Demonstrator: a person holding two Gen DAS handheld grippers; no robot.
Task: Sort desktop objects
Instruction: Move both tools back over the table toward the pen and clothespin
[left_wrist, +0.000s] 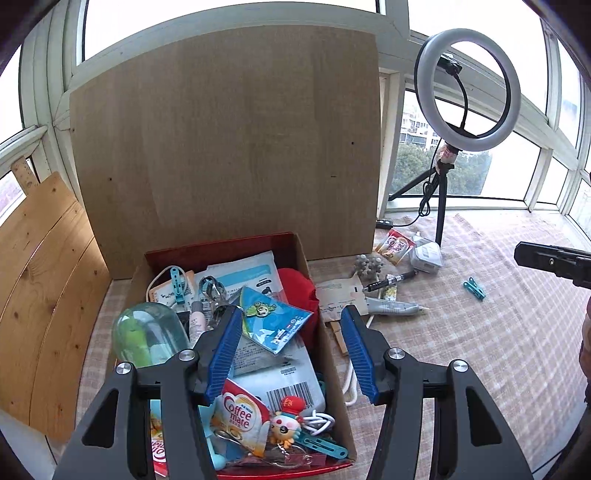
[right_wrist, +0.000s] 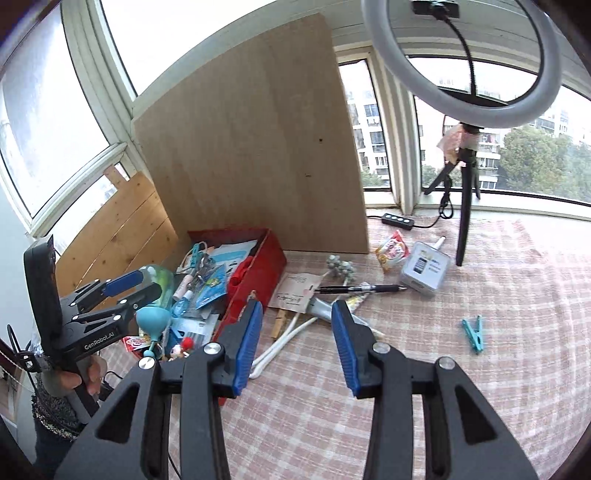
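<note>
Box: we see the red-lined cardboard box (left_wrist: 314, 280) at the left of the table (right_wrist: 480, 387), already crowded with packets, a clear bottle (left_wrist: 151, 332), a coffee creamer sachet (left_wrist: 240, 417) and small toys.
Loose things: still outside, just right of the box, lie a card (right_wrist: 295, 291), a black pen (right_wrist: 358, 288), a grey tube (right_wrist: 325, 308), a wooden peg (right_wrist: 280, 321) and a white cord (right_wrist: 280, 343); farther right sit a snack packet (right_wrist: 393, 251) and a small white carton (right_wrist: 424, 269); a teal clothes peg (right_wrist: 474, 332) lies well apart.
Left gripper (left_wrist: 291, 350): spread over the box, nothing between its pads.
Right gripper (right_wrist: 297, 343): spread and empty, aimed at the pile beside the box.
Step in hand: we judge the next pick comes from that pile; we should single out one item, the tube or the pen, and close across its narrow width.
In the way: the things overlap, so a careless close may drag the card or cord along.
Around: a ring light (left_wrist: 467, 88) on a tripod stands at the back right, near the carton; its cable (right_wrist: 428, 221) runs behind; a wooden board (left_wrist: 229, 147) rises behind the box.
</note>
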